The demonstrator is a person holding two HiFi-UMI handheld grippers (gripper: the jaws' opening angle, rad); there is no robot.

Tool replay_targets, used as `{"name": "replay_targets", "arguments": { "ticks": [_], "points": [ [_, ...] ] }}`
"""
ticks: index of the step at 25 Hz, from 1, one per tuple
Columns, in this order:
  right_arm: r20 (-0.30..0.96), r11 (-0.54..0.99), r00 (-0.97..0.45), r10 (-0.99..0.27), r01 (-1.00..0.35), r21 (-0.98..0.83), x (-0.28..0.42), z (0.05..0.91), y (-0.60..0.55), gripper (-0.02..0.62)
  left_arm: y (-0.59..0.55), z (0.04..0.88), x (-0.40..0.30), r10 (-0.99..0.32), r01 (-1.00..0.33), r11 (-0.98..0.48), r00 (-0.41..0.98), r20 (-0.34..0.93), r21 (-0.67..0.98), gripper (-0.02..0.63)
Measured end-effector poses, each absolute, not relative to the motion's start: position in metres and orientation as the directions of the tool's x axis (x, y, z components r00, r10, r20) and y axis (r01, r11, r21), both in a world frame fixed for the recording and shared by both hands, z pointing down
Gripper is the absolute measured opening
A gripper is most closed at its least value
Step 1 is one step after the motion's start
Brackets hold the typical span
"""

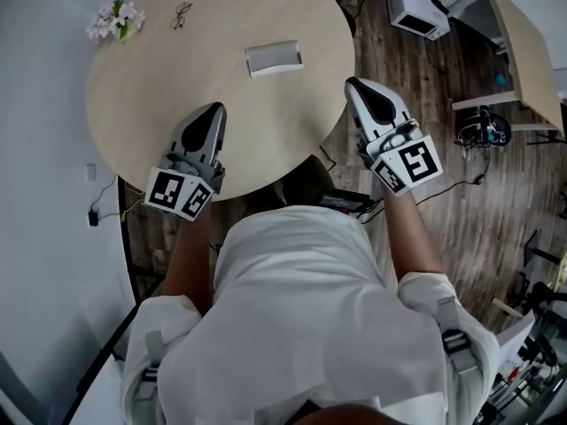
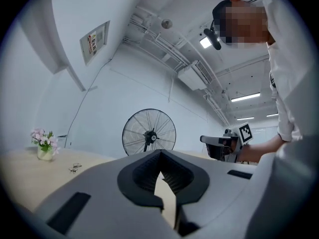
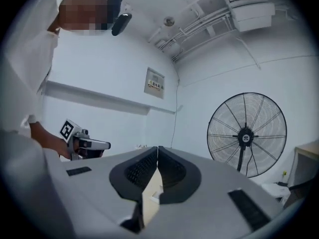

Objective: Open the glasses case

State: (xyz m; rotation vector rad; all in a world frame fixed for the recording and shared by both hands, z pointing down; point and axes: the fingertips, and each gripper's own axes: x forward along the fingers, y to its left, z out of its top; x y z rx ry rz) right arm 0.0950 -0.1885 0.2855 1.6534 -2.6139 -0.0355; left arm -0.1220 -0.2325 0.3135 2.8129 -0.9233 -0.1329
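Observation:
The glasses case (image 1: 273,57), a closed pale grey oblong, lies on the round wooden table (image 1: 159,78) toward its far side. My left gripper (image 1: 217,107) hovers over the table's near edge, short of the case and to its left. It is shut, tips touching, with nothing in them (image 2: 160,152). At the table's right rim my right gripper (image 1: 352,82) is level with the case and to its right, also shut and empty (image 3: 157,148). Each gripper view looks over the table and shows the other gripper (image 2: 222,143) (image 3: 84,144), not the case.
A pair of thin-framed glasses (image 1: 181,14) (image 2: 75,168) and a small vase of flowers (image 1: 115,20) (image 2: 44,144) sit at the table's far left. A standing fan (image 2: 149,132) (image 3: 246,133) is beyond it. Cables (image 1: 461,184), a white box (image 1: 416,11) and another table (image 1: 523,34) are to the right.

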Motion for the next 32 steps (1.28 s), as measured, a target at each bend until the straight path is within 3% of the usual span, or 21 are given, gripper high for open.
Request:
{"name": "replay_targets", "arguments": {
  "ticks": [8, 32],
  "points": [
    [0.016, 0.401, -0.407, -0.913, -0.907, -0.127, 0.115, 0.311, -0.111, 0.025, -0.181, 0.302, -0.121, -0.562, -0.546, -0.816, 0.826, -0.036, 0.19, 0.012],
    [0.028, 0.477, -0.498, -0.866, -0.843, -0.247, 0.108, 0.346, 0.005, 0.025, -0.016, 0.336, -0.092, -0.588, -0.595, -0.78, 0.803, 0.099, 0.193, 0.012]
  ]
}}
